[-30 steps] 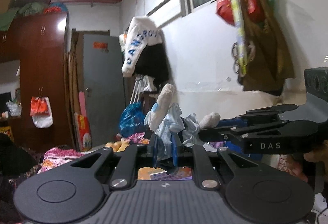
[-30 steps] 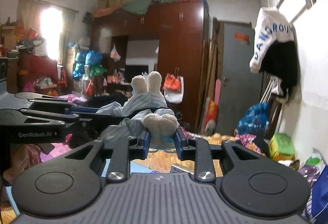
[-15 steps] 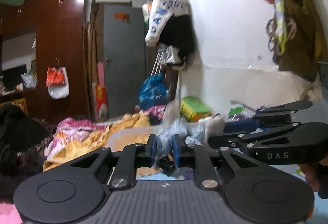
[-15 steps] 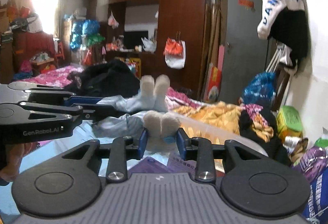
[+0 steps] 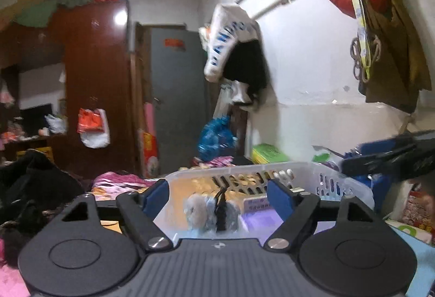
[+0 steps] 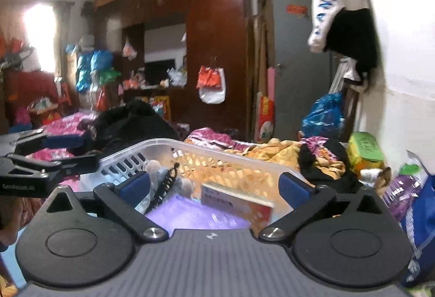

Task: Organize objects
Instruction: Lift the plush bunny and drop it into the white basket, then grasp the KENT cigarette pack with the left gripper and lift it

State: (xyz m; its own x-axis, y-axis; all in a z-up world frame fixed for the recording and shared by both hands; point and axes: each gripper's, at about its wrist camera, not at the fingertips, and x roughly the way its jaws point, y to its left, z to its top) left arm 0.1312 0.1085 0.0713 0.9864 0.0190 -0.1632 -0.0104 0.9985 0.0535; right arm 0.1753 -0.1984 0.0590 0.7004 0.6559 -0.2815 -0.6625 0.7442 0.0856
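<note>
Near the lens, both tools spread wide and empty: left gripper (image 5: pixel 218 193), right gripper (image 6: pixel 214 184). Just beyond, white slotted plastic basket (image 6: pixel 217 151) holding grey plush toy in pale blue cloth (image 5: pixel 209 212) at its left, boxed carton (image 6: pixel 236 200) on purple sheet. Farther back, yellow and pink bedding (image 6: pixel 272 147), dark red wooden wardrobe (image 6: pixel 217 38), grey door (image 5: pixel 176 95).

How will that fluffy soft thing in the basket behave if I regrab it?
The fluffy bundle looks limp and light, so it will probably sag and compress between the fingers. Slumped against the basket wall beside the box, it seems unlikely to roll.
</note>
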